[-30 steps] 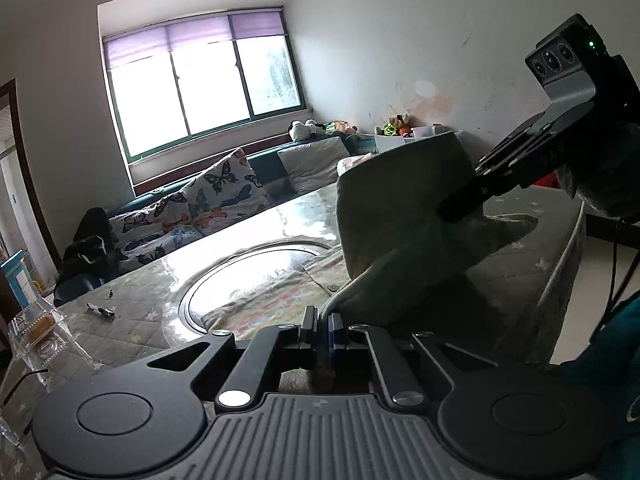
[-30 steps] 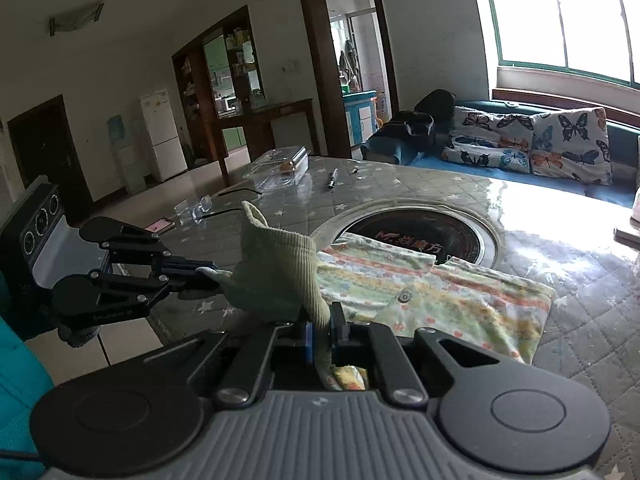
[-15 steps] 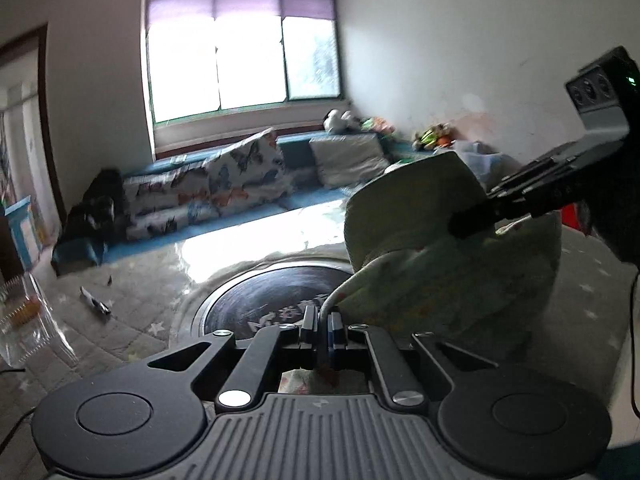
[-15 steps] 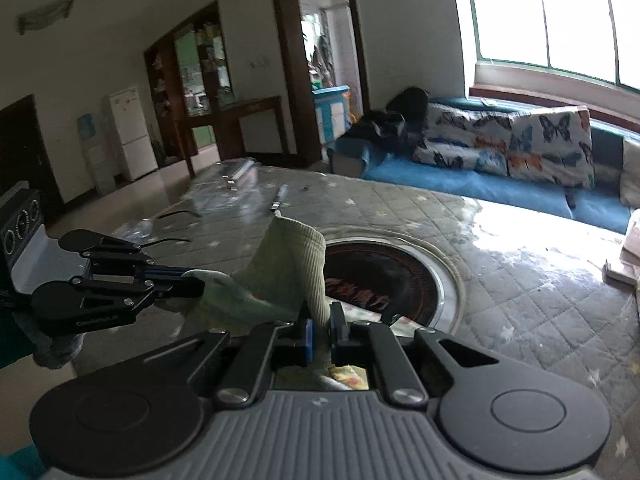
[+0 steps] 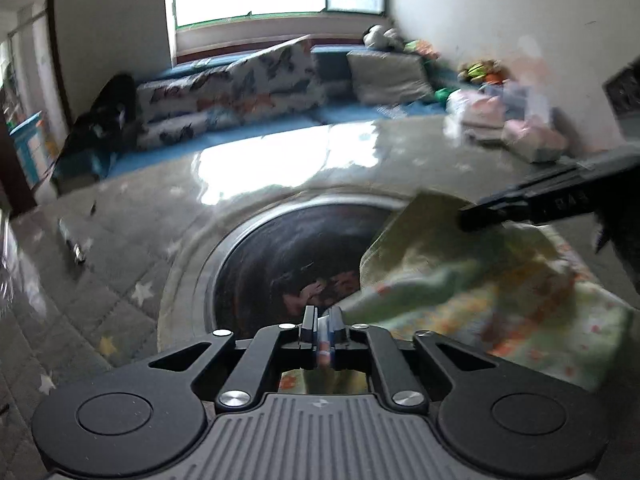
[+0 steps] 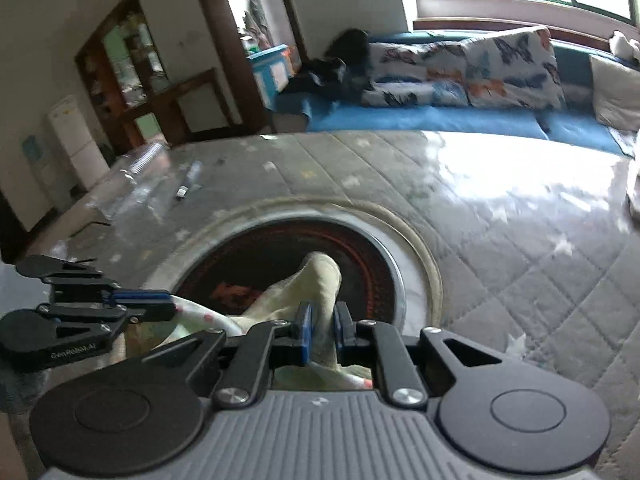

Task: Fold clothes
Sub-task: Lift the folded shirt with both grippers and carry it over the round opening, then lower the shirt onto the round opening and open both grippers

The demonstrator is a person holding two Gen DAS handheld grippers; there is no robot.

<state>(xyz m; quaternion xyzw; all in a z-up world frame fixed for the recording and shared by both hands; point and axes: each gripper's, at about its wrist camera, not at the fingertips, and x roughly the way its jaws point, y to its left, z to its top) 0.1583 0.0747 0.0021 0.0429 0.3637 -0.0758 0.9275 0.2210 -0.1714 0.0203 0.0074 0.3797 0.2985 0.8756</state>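
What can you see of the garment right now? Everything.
The garment is a small, soft pale-green piece printed with orange and yellow, its ribbed plain-green edge raised. The left gripper and right gripper each pinch it. It hangs bunched between them over the table's dark round inset. Motion blur hides finer detail.

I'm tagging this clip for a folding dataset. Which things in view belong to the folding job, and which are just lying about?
Part of the job:
- patterned garment
- left gripper, shut on it
- right gripper, shut on it

Just lying about:
- pen-like item on the table
- butterfly cushions
- toys by the wall
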